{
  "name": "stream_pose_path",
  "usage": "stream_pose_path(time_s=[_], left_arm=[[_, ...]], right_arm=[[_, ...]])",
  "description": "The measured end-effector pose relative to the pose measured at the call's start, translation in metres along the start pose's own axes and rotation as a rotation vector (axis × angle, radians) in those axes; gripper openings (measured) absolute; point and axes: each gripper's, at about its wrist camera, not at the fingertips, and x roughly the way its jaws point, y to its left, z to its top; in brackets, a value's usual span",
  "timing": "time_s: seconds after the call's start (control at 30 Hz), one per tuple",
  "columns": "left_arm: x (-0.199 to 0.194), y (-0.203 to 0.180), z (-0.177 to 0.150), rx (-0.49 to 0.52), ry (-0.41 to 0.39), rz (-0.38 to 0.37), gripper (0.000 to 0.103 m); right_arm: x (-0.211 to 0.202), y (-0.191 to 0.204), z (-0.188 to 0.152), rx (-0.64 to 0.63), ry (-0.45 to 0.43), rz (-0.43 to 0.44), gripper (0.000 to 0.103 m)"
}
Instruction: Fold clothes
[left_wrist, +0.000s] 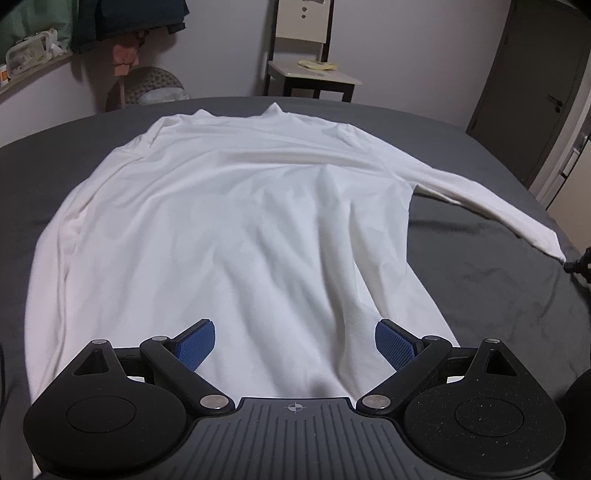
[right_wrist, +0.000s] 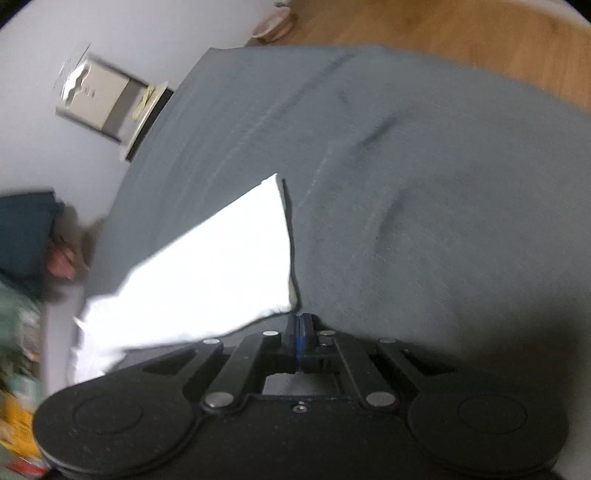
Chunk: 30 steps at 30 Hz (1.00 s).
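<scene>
Left tool (left_wrist: 294, 341) spread wide over the white shirt (left_wrist: 236, 221); right tool (right_wrist: 300, 334) clenched on its blurred sleeve cuff (right_wrist: 273, 295), contact unclear.

White long-sleeved shirt (left_wrist: 236, 221) spread flat on grey bed (left_wrist: 480, 280), left gripper (left_wrist: 294, 345) jaws apart

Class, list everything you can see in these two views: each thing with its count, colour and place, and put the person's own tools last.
shirt: one, white, long-sleeved, spread flat on the bed, one sleeve stretched out to the side
bed cover: one, dark grey, under the shirt
chair: one, dark frame, pale seat, by the far wall
door: one, dark, far right
hanging clothes: several, dark green and blue, upper left wall
floor: wooden, brown, beyond the bed
left gripper: black, blue pads, open above the shirt's hem
right gripper: black, shut at the sleeve's end
</scene>
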Motion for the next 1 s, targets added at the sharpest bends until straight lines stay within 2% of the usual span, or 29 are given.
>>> stream_pose_path(time_s=[0.03,0.1,0.13,0.17,0.23,0.37,0.4,0.47,0.6,0.7,0.77,0.83,0.87,1.0], left_arm=[[-0.003,0.001,0.001,0.001,-0.003,-0.006,0.094],[-0.008,0.003,0.003,0.014,0.000,-0.022,0.094],[-0.009,0.003,0.003,0.027,0.003,-0.022,0.095],[-0.010,0.002,0.003,0.040,0.005,-0.023,0.098],[-0.012,0.003,0.003,0.059,0.009,-0.025,0.101],[-0.010,0.011,0.003,0.011,0.012,-0.035,0.101],[-0.009,0.014,0.003,-0.005,0.014,-0.039,0.101],[-0.008,0.021,0.002,-0.033,0.017,-0.040,0.101],[-0.009,0.034,-0.004,-0.056,0.026,-0.013,0.101],[-0.007,0.042,-0.007,-0.063,0.073,0.050,0.101],[-0.005,0.043,-0.008,-0.037,0.093,0.096,0.101],[-0.004,0.044,-0.008,-0.014,0.091,0.113,0.101],[-0.003,0.044,-0.006,-0.008,0.088,0.113,0.101],[-0.006,0.046,0.003,-0.012,0.071,0.081,0.101]], right_arm=[[-0.006,0.011,-0.004,-0.051,-0.012,-0.055,0.005],[-0.019,0.037,-0.017,-0.176,-0.037,-0.135,0.042],[-0.027,0.054,-0.028,-0.261,-0.046,-0.141,0.047],[-0.030,0.076,-0.045,-0.344,-0.018,-0.118,0.049],[-0.035,0.120,-0.080,-0.511,0.048,-0.063,0.049],[-0.015,0.220,-0.176,-0.832,0.272,0.109,0.048],[-0.004,0.237,-0.196,-0.869,0.332,0.132,0.045],[0.024,0.270,-0.238,-0.936,0.466,0.146,0.042],[0.064,0.297,-0.293,-1.006,0.616,0.086,0.040],[0.087,0.300,-0.313,-0.947,0.659,0.055,0.039],[0.088,0.302,-0.315,-0.924,0.635,0.043,0.035],[0.086,0.298,-0.314,-0.921,0.609,0.014,0.007],[0.085,0.296,-0.313,-0.920,0.596,-0.001,0.002],[0.071,0.279,-0.303,-0.858,0.647,-0.025,0.002]])
